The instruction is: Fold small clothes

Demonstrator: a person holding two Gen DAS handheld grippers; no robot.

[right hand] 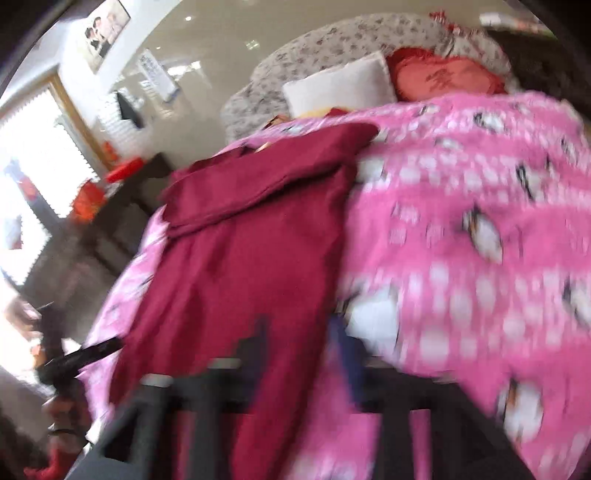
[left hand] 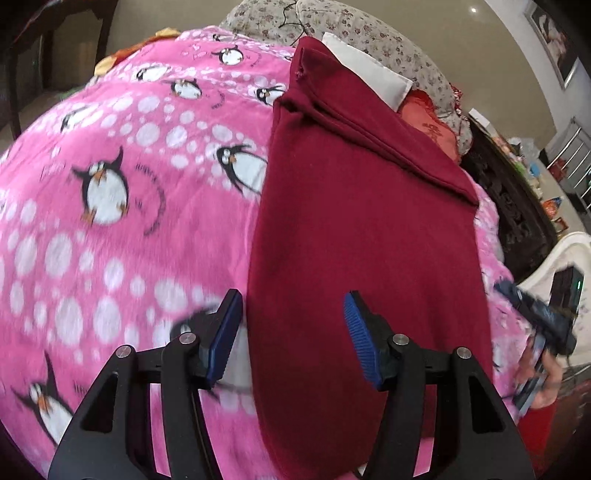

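Note:
A dark red garment [left hand: 362, 229] lies partly folded on a pink penguin blanket [left hand: 110, 221], one flap folded over its far end. My left gripper [left hand: 291, 332] is open above the garment's near left edge, holding nothing. The right gripper shows at the right edge of the left wrist view [left hand: 543, 332], beside the garment. In the right wrist view the garment [right hand: 240, 251] lies on the blanket [right hand: 461, 240]; the right gripper [right hand: 303, 343] is heavily blurred over the garment's near edge, its jaws apart, with nothing visibly between them.
A white pillow [left hand: 369, 70], a red cushion [left hand: 428, 125] and a floral quilt [left hand: 369, 33] lie at the bed's head. Dark carved furniture [left hand: 517, 206] stands beside the bed. A window [right hand: 33, 155] and a dark cabinet [right hand: 103, 229] are on the other side.

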